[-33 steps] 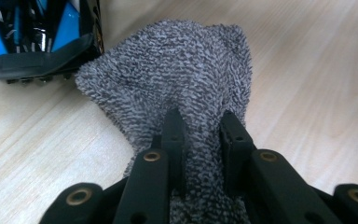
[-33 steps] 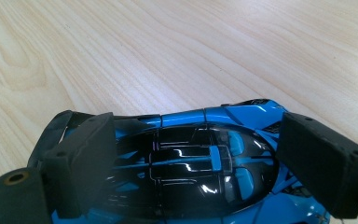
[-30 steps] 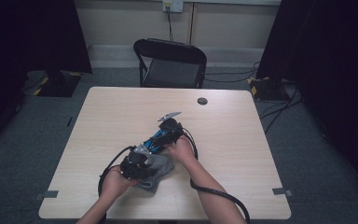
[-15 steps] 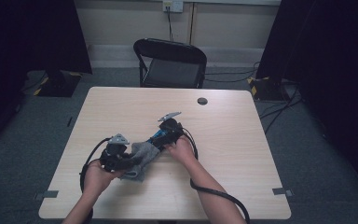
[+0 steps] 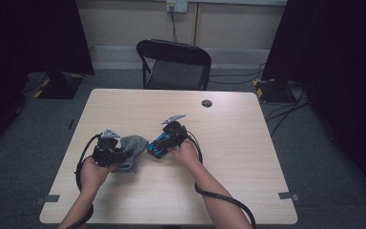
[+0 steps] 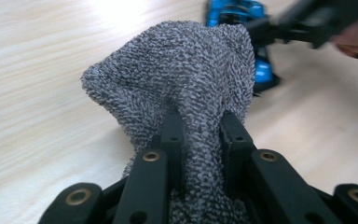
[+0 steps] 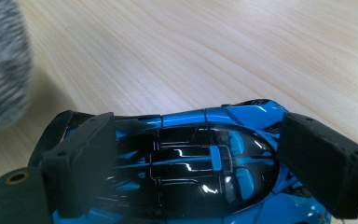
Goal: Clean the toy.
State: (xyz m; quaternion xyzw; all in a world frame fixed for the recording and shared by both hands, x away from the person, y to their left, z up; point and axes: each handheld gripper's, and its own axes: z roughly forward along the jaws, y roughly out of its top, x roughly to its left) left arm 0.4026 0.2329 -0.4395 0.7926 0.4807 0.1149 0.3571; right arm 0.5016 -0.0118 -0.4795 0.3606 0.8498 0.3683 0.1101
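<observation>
Seen from above, a person sits at a pale wooden tabletop point(image 5: 248, 157), forearms entering from the bottom edge. The left tongs point(image 5: 120, 153) grip a grey cloth point(image 5: 131, 151) that lies bunched on the tabletop just left of centre. The right tongs point(image 5: 156, 149) hold a blue and black toy car point(image 5: 160, 145) just beside the cloth, at the middle of the tabletop. A black folding chair point(image 5: 174, 64) stands behind the far edge, and a small dark round disc point(image 5: 207, 103) lies near that edge, well apart from the hands.

The left gripper view brings out what the high view cannot: the cloth point(image 6: 186, 79) is a nubbly, looped terry fabric in mottled grey, pinched narrowly between the two black jaws of the left tongs point(image 6: 200, 135) and standing up in a rumpled peak. Beyond it, blurred, are the blue car point(image 6: 261, 70) and the other hand's tongs.

The right gripper view shows the car point(image 7: 200, 158) close up: glossy blue bodywork and a shiny black cabin and roof with thin white outlines. The right tongs point(image 7: 205, 158) stand wide, their padded jaws clamping the car's two ends. A grey blur of the cloth point(image 7: 2, 65) sits at the left edge.
</observation>
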